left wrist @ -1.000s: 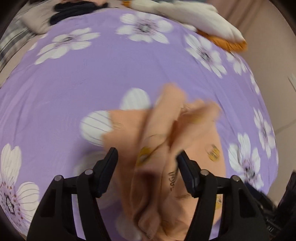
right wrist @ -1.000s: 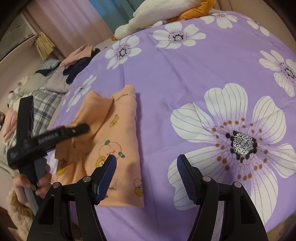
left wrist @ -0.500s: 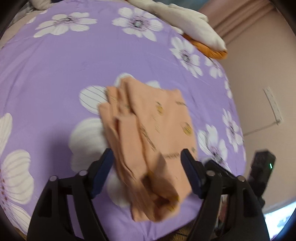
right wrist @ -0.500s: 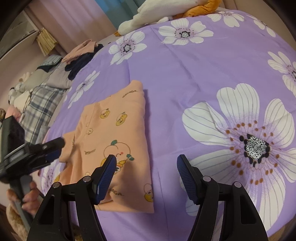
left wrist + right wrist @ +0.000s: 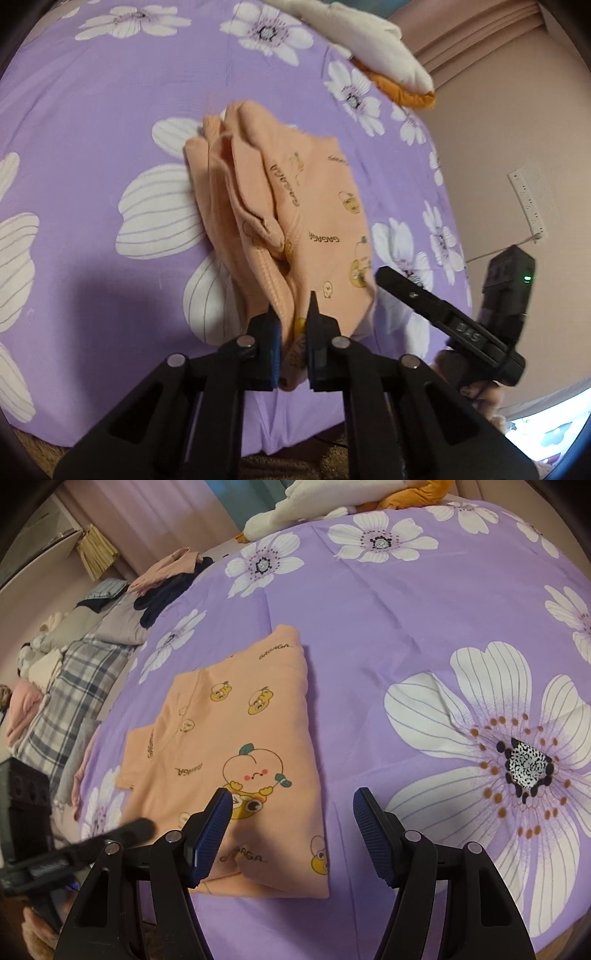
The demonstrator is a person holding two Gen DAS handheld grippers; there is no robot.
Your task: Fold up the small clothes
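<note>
Small peach-orange cotton garment [image 5: 236, 738] with cartoon fruit prints and "GAGAGA" lettering lies partly folded on the bed's purple sheet [image 5: 388, 627] with large white flowers, towards the near edge of the bed.

Left gripper [image 5: 293, 325]: jaws have just been closing and now stand narrow, pinching the near hem of the garment; cloth bunches in ridges between the blue pads and runs away from the gripper across the sheet.

Right gripper [image 5: 291, 834]: jaws wide, nothing between them. It hovers over the garment's near right corner; its left finger overlaps the printed cloth in view, its right finger is over bare sheet. Contact with the cloth cannot be told.

White-and-orange plush toy [image 5: 332, 502] at the bed's far edge, well apart from the garment.
</note>
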